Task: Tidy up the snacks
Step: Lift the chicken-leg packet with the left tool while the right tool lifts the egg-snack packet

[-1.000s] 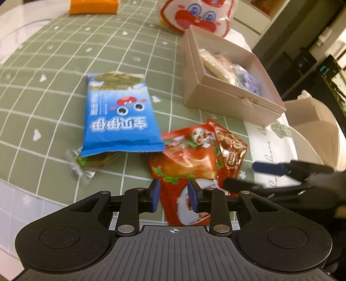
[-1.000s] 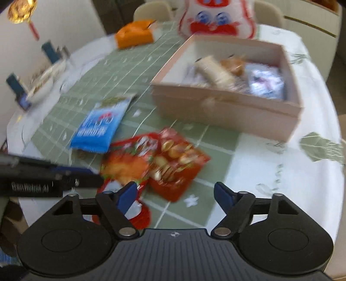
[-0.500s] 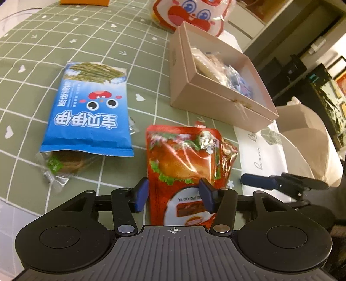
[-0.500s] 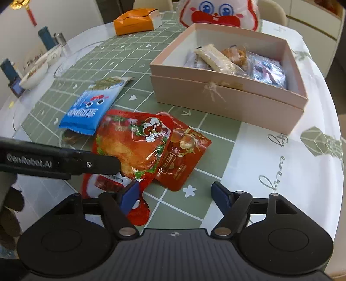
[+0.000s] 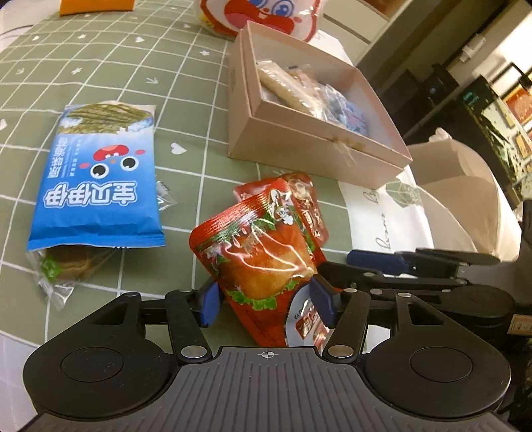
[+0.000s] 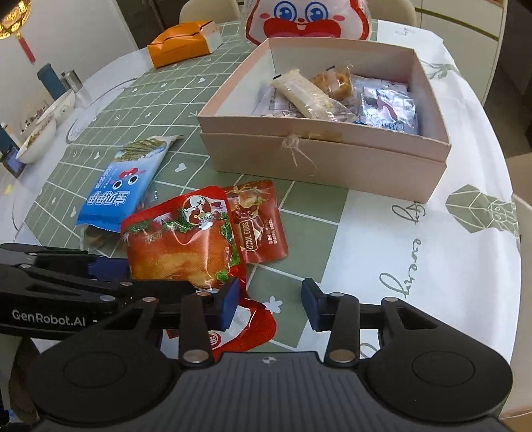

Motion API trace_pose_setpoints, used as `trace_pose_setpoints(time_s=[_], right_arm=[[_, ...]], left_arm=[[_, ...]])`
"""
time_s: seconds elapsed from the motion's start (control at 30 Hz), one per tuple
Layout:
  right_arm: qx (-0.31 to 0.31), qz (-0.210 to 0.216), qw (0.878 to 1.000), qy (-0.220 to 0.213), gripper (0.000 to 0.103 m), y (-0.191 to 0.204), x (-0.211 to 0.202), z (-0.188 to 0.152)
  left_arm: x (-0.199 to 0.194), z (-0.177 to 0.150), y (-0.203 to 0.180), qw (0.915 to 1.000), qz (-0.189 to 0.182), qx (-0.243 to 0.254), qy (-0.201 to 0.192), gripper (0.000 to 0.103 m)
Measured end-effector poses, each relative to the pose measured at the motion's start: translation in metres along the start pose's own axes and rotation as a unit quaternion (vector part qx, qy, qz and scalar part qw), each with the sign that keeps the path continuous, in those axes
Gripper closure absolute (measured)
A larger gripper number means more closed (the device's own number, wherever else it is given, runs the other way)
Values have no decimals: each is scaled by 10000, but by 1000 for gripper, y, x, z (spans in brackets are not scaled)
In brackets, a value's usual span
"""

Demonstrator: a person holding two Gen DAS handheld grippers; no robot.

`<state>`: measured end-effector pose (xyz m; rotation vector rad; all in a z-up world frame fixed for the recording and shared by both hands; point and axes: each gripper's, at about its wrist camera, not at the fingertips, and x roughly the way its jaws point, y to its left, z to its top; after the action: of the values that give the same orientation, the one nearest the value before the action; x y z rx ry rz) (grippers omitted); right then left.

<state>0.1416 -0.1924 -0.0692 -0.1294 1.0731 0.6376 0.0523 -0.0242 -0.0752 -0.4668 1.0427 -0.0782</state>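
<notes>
The red chicken pouch (image 5: 262,262) stands tilted between my left fingers (image 5: 264,300), its long axis running up toward the pink box (image 5: 312,146) at upper right of the frame. They pinch its lower edges. My right fingers (image 6: 271,304) hang spread and empty, just beside it.

Round table (image 6: 472,272) with a white printed cloth, plus a green grid-pattern mat (image 6: 139,99) with little hearts and stars laid over it. Cream chairs are tucked in — one on the far side (image 6: 206,11), another at the near right edge (image 5: 465,196). White wall (image 6: 83,30) on the left, with a gold-and-red ornament (image 6: 15,23) hanging from the top corner. Off on the right there's pale cabinetry (image 6: 465,16), and in the left wrist view a dark shelf unit (image 5: 432,89) and some framed pictures (image 5: 518,103) — that side looks dim. Light on the tabletop is soft and even, fairly bright.
</notes>
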Motion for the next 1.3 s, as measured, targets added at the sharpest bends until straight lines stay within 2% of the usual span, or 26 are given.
trace_pose_setpoints(time_s=[0.07,0.13,0.2,0.27,0.4,0.43,0.67,0.77,0.8,1.03,1.3], right_arm=[[-16,-8,10000,-18,61,1,0,-1],[-59,-36,10000,-28,61,3,-1,-2],[-190,-72,9998,-13,61,7,-3,-1],[-367,-88,9992,-126,60,11,-8,2],[-536,-192,9973,-463,32,17,-13,13],[-529,-207,9972,-477,30,17,-11,18],[-577,-54,9982,-141,30,31,23,46],[-669,-183,9974,189,26,41,41,49],[-747,-264,9967,171,25,45,42,48],[-849,-329,9956,224,30,46,32,35],[-824,-293,9958,280,30,30,7,19]], left_arm=[[0,-1,0,10000,14,-98,-11,44],[1,-1,1,9996,-115,-239,66,55],[-3,-2,8,9983,-346,-455,93,62],[-10,-4,10,9984,-368,-431,56,66],[-27,-12,16,9992,-221,-333,59,69],[-31,-14,19,9992,-203,-333,68,69],[-54,-24,35,9994,60,-345,9,70],[-60,-22,38,9995,148,-268,-4,70],[-62,-21,38,9996,154,-256,-16,70],[-58,-15,40,9995,68,-304,-56,70],[-51,-8,27,9999,-132,-10,74,75]])
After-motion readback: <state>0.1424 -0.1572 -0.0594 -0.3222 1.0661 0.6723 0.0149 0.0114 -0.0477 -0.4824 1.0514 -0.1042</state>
